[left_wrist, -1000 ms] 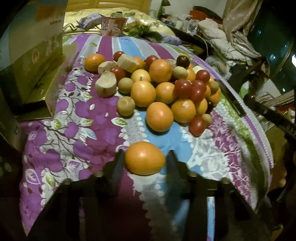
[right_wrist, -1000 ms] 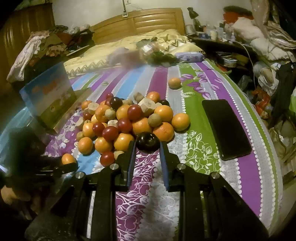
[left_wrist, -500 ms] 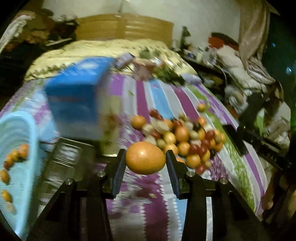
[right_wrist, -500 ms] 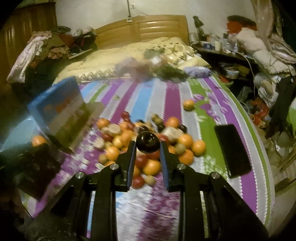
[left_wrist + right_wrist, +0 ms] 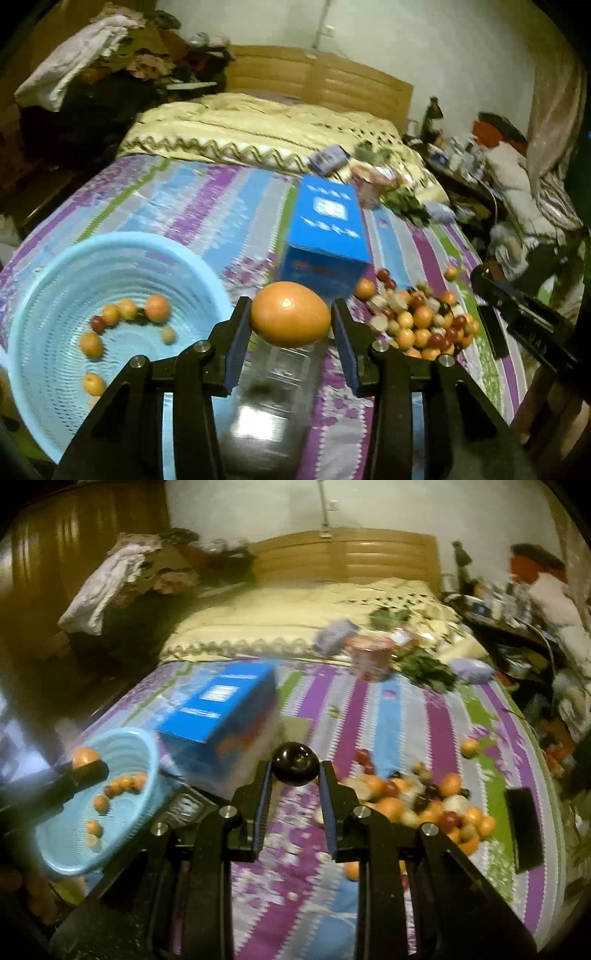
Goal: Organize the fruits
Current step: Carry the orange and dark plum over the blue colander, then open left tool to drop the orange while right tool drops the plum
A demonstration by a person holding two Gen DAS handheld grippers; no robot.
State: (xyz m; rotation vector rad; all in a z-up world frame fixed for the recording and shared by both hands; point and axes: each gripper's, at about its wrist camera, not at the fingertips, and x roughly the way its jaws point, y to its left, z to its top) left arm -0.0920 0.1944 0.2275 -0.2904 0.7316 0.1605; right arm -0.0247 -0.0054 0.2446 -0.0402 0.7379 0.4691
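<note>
Both fruits lifted from pile (image 5: 421, 321) toward basket (image 5: 44, 280).

Each claw (image 5: 290, 332) is black, with blue-edged fingers (image 5: 263, 805) and silver screws.

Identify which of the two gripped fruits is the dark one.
The dark plum in the right gripper: small, round, glossy and almost black. The fruit in the left gripper is a large orange, bright and oval.

Glossy dark plum (image 5: 295, 763), woven plastic basket (image 5: 44, 280), wooden headboard (image 5: 351, 555).
</note>
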